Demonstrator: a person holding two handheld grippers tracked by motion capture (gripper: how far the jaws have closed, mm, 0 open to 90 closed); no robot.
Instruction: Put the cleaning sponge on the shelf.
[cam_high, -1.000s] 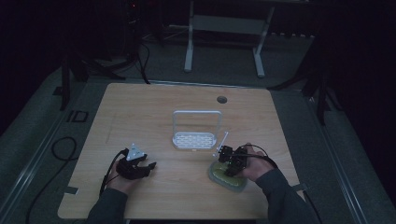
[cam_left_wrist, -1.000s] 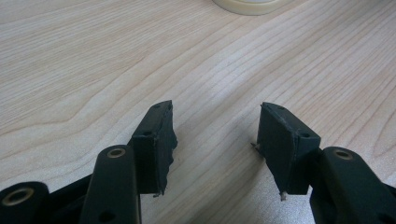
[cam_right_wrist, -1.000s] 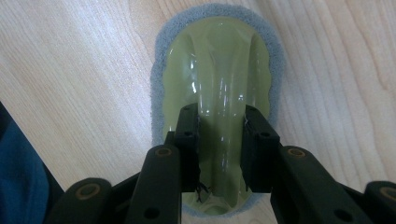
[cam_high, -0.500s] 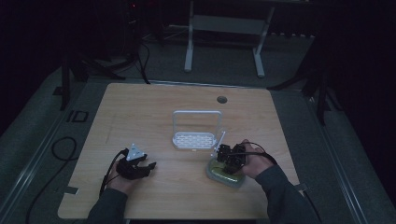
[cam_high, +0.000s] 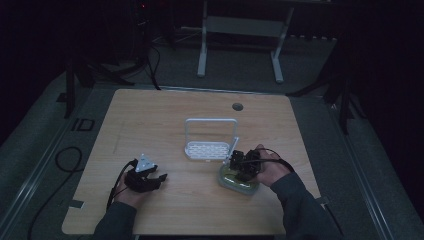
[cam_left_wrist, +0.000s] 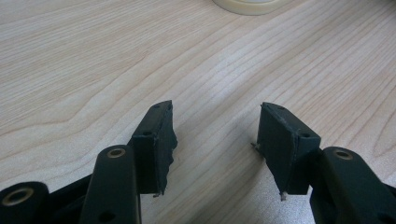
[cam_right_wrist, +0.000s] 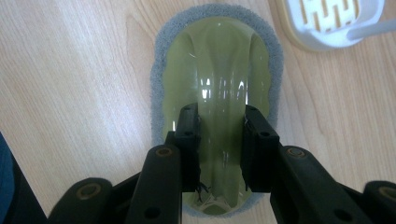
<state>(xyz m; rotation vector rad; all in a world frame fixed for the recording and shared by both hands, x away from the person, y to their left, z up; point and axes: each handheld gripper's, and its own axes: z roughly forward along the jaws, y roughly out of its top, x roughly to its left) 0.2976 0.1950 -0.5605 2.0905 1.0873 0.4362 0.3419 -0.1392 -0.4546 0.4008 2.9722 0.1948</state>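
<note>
Gripping a translucent yellow-green scrubber (cam_right_wrist: 219, 88) by its raised central handle, the right gripper (cam_right_wrist: 219, 140) points down at the desk (cam_high: 165, 115); its jaws sit on either side of the handle ridge, closed against it. Scrubber is oval, with a grey fuzzy pad forming its rim and underside. In the high view it lies at the near right part of the desk (cam_high: 238, 180), flat on the wood, with the right gripper (cam_high: 243, 164) and the person's right hand (cam_high: 270, 170) over it.

Just beyond the scrubber stands a white slotted tray (cam_high: 207, 149) with an upright loop handle rising from its far edge. Tray is near the desk's middle, close to the scrubber; touching or not, cannot tell. In the right gripper view a corner of the tray (cam_right_wrist: 327, 23) shows at upper right, apart from the scrubber's rim by a strip of bare wood.

Left gripper (cam_high: 145, 176) rests low at the near left, well apart from the scrubber and tray, held in the left hand (cam_high: 131, 192), a cable trailing from it. In the left gripper view its jaws are spread wide over bare wood grain, nothing between them (cam_left_wrist: 215, 140). A pale rounded edge (cam_left_wrist: 247, 5) shows at the top of that view.

Dark floor around the desk; a white metal frame (cam_high: 240, 40) stands beyond the far edge.
</note>
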